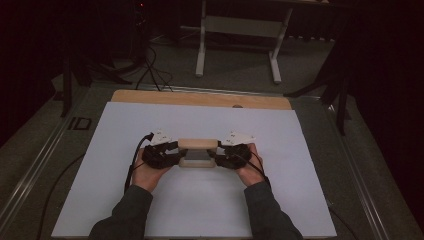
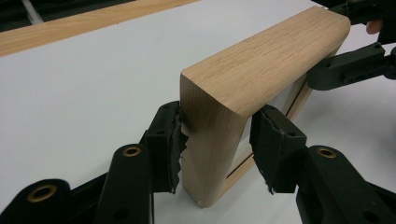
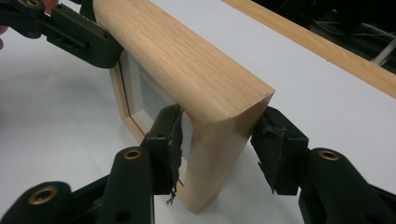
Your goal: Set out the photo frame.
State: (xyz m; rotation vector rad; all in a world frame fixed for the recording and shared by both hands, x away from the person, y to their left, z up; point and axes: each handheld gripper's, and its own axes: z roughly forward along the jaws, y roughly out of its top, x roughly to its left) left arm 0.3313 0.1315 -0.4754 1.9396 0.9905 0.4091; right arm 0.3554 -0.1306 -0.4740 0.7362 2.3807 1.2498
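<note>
While one wooden frame (image 1: pixel 198 151) stands on the table (image 1: pixel 280 200), two grippers (image 1: pixel 172 152) (image 1: pixel 216 153) clamp its ends.

Both forearms come in from the bottom of the high view, sleeves dark, hands angled inward toward each other. Left hand (image 1: pixel 145 172) holds the left gripper (image 1: pixel 172 150), jaws pointing right. Right hand (image 1: pixel 250 170) holds the right gripper (image 1: pixel 218 150), jaws pointing left. Each pair of jaws stands fairly wide, pads pressed on opposite ends of one wooden frame (image 1: pixel 198 152).

Wooden picture frame (image 1: pixel 198 152) stands upright (light oak) on the table.
</note>
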